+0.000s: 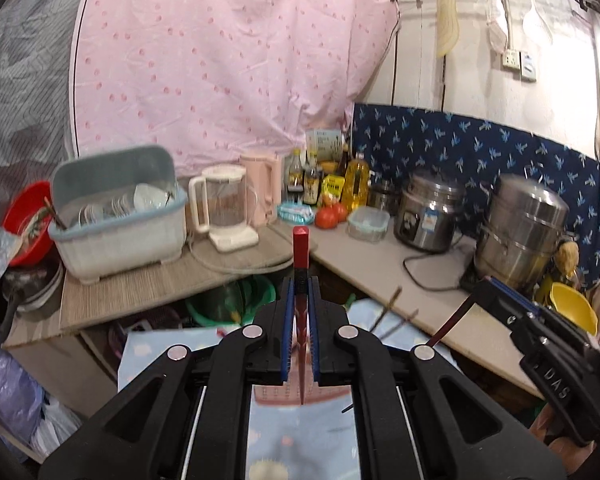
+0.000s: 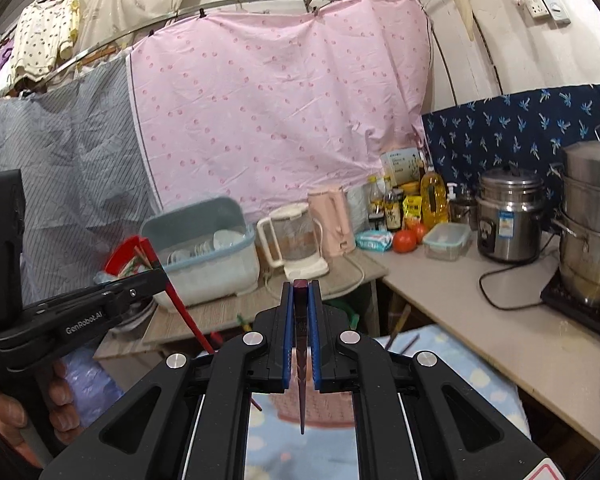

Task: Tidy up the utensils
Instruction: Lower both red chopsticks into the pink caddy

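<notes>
My left gripper (image 1: 301,284) is shut on a red chopstick (image 1: 301,248) that points forward and up. It also shows at the left of the right wrist view (image 2: 156,276), with the red chopstick (image 2: 180,300) slanting down. My right gripper (image 2: 301,288) is shut on a dark purple chopstick (image 2: 301,320). It shows at the right of the left wrist view (image 1: 484,286) with the dark chopstick (image 1: 452,322) hanging below it. Both are held above a light blue patterned cloth (image 1: 300,432), where more chopsticks (image 1: 392,308) lie.
A grey-blue dish rack (image 1: 116,216) with bowls stands on the wooden counter (image 1: 148,284), beside a glass kettle (image 1: 224,208) and a pink jug (image 1: 262,184). Bottles (image 1: 332,180), tomatoes (image 1: 330,216), a lidded box (image 1: 368,222) and steel pots (image 1: 520,228) line the right counter.
</notes>
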Demonstrator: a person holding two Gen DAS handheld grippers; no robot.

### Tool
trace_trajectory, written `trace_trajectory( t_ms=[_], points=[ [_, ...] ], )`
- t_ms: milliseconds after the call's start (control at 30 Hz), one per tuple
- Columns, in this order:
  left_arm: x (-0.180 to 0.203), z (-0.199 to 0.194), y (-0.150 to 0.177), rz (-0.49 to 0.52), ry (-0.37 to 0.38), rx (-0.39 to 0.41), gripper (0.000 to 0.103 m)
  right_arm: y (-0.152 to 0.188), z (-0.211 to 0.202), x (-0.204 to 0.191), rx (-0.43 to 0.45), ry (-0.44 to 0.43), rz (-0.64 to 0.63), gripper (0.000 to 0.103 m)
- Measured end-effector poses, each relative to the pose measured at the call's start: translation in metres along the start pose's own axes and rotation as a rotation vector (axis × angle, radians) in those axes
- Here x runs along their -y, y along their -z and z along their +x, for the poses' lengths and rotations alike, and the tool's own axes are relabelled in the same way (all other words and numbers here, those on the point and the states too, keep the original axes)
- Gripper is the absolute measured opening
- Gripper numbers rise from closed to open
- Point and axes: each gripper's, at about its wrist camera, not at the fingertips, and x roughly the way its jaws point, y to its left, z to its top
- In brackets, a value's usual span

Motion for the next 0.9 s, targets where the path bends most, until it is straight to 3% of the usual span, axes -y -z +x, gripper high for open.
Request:
trace_trajectory(
  t_ms=[133, 333, 667, 900],
  points=[
    [0.009, 0.016, -0.025, 0.016, 0.005, 0.041, 0.006, -0.025, 0.026, 0.003, 0.021, 0.003, 0.018, 0.007],
    [0.016, 0.052, -0.035, 0.029, 0.005, 0.044, 0.006, -0.031, 0.062, 0.003, 0.024, 0.028, 0.022, 0.007],
    [0.011, 0.115, -0.004, 0.027, -0.001, -0.069, 0.006, 0.004, 0.115, 0.016, -0.085, 0.053, 0.031, 0.007],
    [0.008, 0.138, 0.012, 0.021, -0.009, -0.121, 0.006, 0.028, 0.140, 0.022, -0.150, 0.069, 0.031, 0.007]
  ],
)
